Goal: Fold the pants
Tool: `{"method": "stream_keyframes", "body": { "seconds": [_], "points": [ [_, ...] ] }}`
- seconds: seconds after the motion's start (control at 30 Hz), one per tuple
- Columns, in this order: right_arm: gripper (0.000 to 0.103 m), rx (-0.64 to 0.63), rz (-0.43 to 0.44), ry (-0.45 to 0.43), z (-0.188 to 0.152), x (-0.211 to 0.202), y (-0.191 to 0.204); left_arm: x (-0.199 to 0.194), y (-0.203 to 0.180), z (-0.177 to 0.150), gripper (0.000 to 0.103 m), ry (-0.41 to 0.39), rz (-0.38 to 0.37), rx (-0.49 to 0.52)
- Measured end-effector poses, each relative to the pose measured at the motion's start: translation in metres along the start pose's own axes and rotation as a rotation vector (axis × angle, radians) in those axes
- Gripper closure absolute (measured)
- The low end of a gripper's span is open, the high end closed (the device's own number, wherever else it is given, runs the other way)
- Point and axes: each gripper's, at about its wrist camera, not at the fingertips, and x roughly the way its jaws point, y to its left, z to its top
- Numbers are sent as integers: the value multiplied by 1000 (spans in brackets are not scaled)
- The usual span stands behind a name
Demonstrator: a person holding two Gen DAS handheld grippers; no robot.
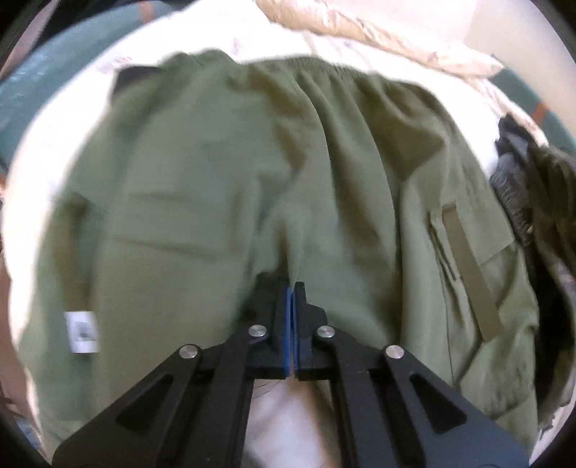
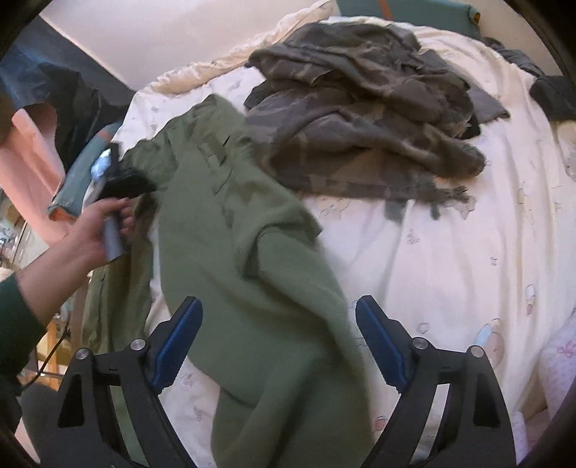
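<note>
Olive green pants [image 1: 216, 180] lie spread on a white bed sheet [image 2: 450, 252], waistband at the far side. My left gripper [image 1: 292, 286] is shut on a fold of the pants near the crotch seam. In the right wrist view the pants [image 2: 252, 259] run from upper left down between the fingers. My right gripper [image 2: 279, 316] is open above a pant leg and holds nothing. The left gripper [image 2: 118, 180] shows there too, held by a hand at the pants' far edge.
A heap of grey camouflage clothes [image 2: 367, 118] lies on the sheet right of the pants, also at the right edge of the left wrist view [image 1: 532, 201]. A cream duvet [image 1: 360, 25] is bunched at the far side. A dark garment [image 2: 550, 93] sits far right.
</note>
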Motion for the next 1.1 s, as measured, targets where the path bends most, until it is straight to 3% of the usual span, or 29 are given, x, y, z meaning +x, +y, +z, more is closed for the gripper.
{"method": "stream_keyframes", "body": {
  "seconds": [0.1, 0.17, 0.27, 0.33, 0.4, 0.43, 0.47, 0.6, 0.67, 0.83, 0.9, 0.93, 1.1],
  "points": [
    [14, 13, -19, -11, 4, -1, -3, -20, 21, 6, 103, -52, 101, 45],
    [14, 13, -22, 2, 4, 0, 0, -13, 25, 7, 103, -27, 164, 90],
    [14, -11, -35, -4, 4, -5, 9, -6, 28, 7, 99, -16, 218, 73],
    [14, -36, -64, -15, 4, -9, 13, -7, 33, 0, 99, 19, 161, 38],
    [14, -47, -87, -40, 3, -14, 13, -20, 37, -11, 75, 54, 37, -6],
    [14, -42, -95, -48, 3, -15, 11, -27, 35, -18, 57, 60, 4, -10],
    [14, -33, -96, -52, 3, -17, 9, -38, 34, -28, 52, 54, -14, -10],
    [14, -1, -71, -73, 2, -19, -2, -88, 21, -97, 50, 61, -142, 11],
    [14, 8, -66, -81, -1, -20, -4, -102, 14, -145, 50, 125, -229, -12],
    [14, 26, -58, -84, -12, -24, -12, -91, -24, -237, 52, 286, -347, -56],
    [14, 37, -51, -96, -14, -28, -15, -84, -36, -254, 70, 311, -411, -86],
    [14, 43, -52, -99, -14, -29, -16, -83, -43, -258, 99, 303, -472, -72],
    [14, 59, -44, -119, -16, -36, -22, -114, -29, -256, 103, 232, -415, -42]
  ]
}}
